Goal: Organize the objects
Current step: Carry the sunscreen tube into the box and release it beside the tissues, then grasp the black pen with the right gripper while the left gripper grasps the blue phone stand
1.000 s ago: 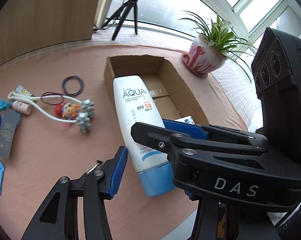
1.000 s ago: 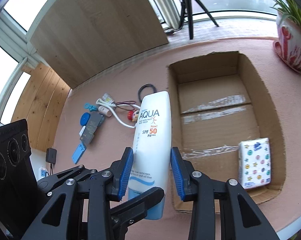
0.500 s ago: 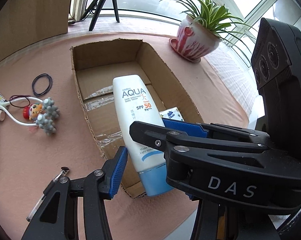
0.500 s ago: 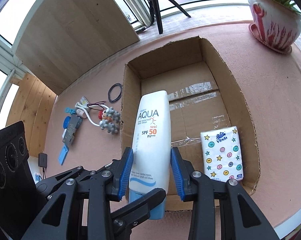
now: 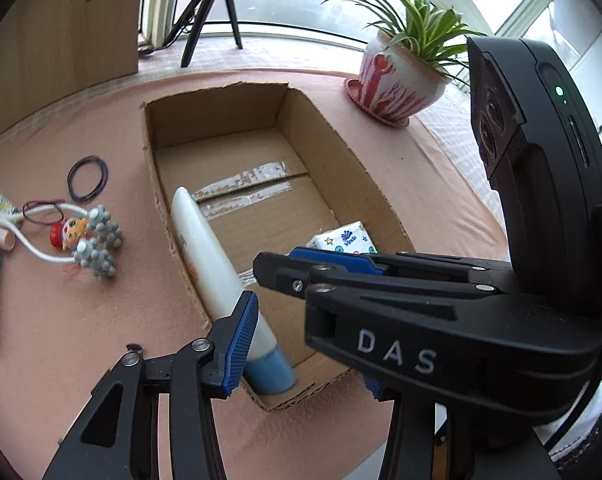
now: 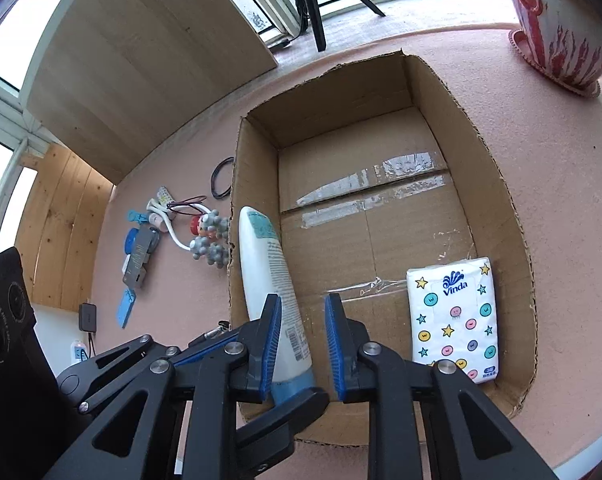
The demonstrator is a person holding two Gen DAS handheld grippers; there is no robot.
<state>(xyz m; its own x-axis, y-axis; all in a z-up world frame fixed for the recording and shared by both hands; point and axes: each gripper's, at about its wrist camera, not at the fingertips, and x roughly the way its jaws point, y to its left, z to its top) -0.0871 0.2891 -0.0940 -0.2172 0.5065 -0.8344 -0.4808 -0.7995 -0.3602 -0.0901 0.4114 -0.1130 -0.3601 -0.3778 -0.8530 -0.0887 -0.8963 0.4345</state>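
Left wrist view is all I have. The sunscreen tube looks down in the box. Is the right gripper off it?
Observer: The right wrist view shows the right gripper open. The sunscreen tube lies by one pad, with a clear gap to the other.
Operator: Which face of the tube shows?
Observer: The back label with the barcode faces the right wrist camera.
Operator: The tissue pack is mostly hidden behind my finger. Where is it?
Observer: The Vinda tissue pack lies flat in the near right corner of the cardboard box, apart from the tube.
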